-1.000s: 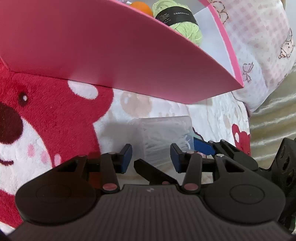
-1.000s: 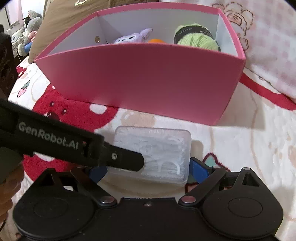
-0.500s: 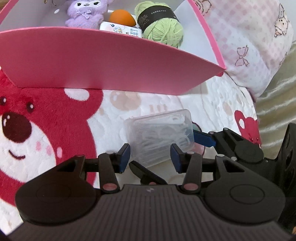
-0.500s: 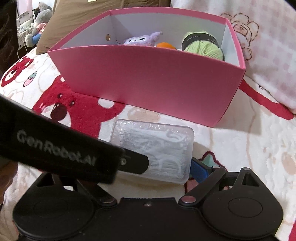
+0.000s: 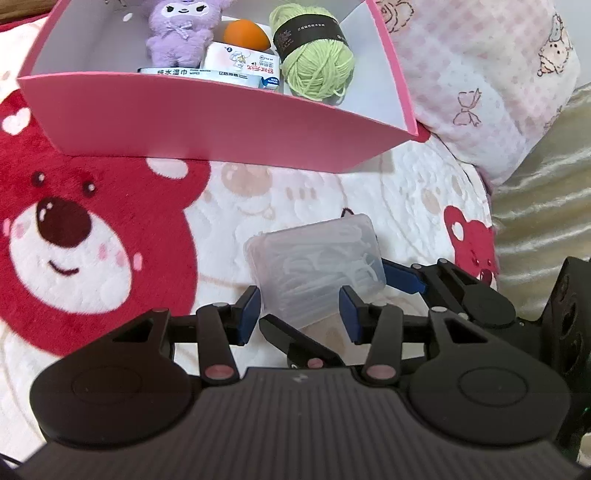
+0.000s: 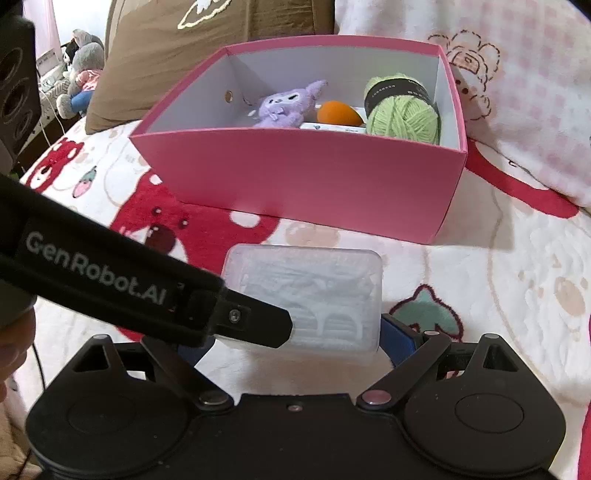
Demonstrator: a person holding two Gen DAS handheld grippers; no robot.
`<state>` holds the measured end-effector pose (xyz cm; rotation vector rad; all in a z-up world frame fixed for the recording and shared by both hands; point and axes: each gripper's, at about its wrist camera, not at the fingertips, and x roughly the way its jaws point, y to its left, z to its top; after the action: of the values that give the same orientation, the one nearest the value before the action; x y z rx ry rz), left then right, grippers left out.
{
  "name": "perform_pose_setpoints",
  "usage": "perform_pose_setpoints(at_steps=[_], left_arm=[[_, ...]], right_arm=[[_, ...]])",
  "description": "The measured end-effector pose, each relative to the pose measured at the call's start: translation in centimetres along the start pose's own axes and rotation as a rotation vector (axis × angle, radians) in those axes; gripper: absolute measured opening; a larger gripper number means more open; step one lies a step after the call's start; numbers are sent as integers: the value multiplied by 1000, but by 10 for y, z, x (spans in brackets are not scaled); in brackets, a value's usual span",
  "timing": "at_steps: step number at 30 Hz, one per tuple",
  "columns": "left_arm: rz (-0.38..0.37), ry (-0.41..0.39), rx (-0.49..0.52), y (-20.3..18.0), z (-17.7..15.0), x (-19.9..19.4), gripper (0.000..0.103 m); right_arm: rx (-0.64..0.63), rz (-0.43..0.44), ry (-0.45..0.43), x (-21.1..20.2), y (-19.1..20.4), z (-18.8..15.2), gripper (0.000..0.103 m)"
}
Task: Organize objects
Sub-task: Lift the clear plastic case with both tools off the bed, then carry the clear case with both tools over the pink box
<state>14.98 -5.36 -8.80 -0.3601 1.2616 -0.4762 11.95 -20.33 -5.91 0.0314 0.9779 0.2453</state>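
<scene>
Case of floss picks (image 6: 306, 291) in the grip, pink box (image 6: 303, 177) just ahead

Far left on the bed: red bear print (image 5: 74, 240) on the blanket. Next along, left hand-held gripper (image 5: 301, 314), jaws partly apart around the near corner of the clear case. Pressing on it or merely beside it: cannot tell. Then the case itself, just in front of the pink box and seemingly raised off the blanket. Spanning its long side, right hand-held gripper (image 6: 293, 338), jaws wide and clamped on the two ends.

Step in hand, by the look of it: carrying the case to the box. Next move calls for more height to clear the near wall, then a forward reach and a release inside. Already in there, left to right: purple plush (image 5: 177, 33), orange ball (image 5: 245, 33), pack of wipes (image 5: 240, 62) in front, green yarn (image 5: 314, 62). Probably best aimed at the bare floor left of the plush. Calls too for both hands travelling together, or the left one backing off first.

Left wrist view only: box floor from above, print on the wipes, checked pillow (image 5: 480, 92) at far right. Right wrist view only: soft toys (image 6: 81, 74) and brown cushion (image 6: 184, 55) beyond the box, plus one of the left gripper's fingers (image 6: 258, 321) lying across the case and hiding most of the right gripper's left pad.
</scene>
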Motion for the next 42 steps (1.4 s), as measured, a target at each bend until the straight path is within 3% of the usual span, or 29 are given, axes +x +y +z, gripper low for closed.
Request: perform_pose_setpoints(at_steps=[6,13,16,25,34,42], left_arm=[[24,21,48,-3,-10,-30,46],[-22,10,11,13,-24,-62,46],[-41,1,51,12,-29,-71,46],[-82,-80,122,-7,-30,-103,46],[-74,-187,201,-26,-31,-135,46],[-48,-227,174,-23,-27,-149,46]], right_arm=[[-70,9,11,-7,25,7,96],[-106,56,-9,-28,49,5,96],[-111,62,-14,-32,56,6,96],[-96,8,-105,-68,67,13,96],[-94,-49,-213,-100,77,18,96],[-46,-7,-257,-102,77,27,96]])
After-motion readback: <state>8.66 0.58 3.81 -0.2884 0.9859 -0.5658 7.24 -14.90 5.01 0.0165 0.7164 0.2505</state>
